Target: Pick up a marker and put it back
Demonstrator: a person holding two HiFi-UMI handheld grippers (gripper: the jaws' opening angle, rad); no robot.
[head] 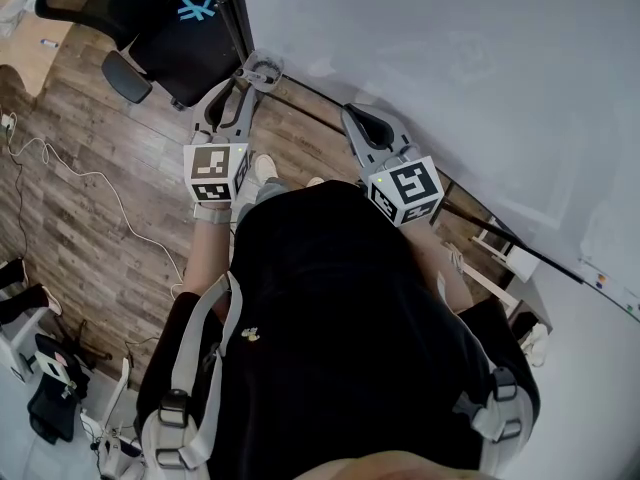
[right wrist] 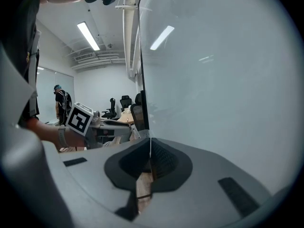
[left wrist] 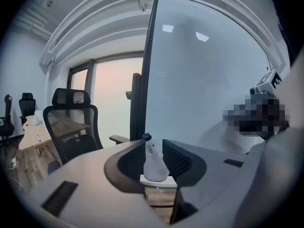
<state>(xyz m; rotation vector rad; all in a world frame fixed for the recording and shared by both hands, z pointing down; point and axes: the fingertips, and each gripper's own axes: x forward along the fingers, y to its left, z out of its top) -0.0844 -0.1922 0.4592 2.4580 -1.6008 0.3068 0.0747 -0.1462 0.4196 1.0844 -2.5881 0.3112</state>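
Observation:
A white marker [left wrist: 154, 164] with a dark cap stands between the jaws of my left gripper [left wrist: 153, 145], cap pointing away from the camera. The jaws are shut on its barrel. In the head view the left gripper [head: 260, 68] is held out near the left edge of the whiteboard [head: 450, 58]. My right gripper [head: 364, 120] is raised beside it, close to the board's face. In the right gripper view its jaws [right wrist: 150, 146] meet in a thin line with nothing between them.
A black office chair [head: 150, 28] stands on the wooden floor [head: 90, 188] left of the board. A white cable [head: 95, 178] trails over the floor. The board's lower rail and ledge [head: 505, 248] run at the right. Desks and chairs stand far back.

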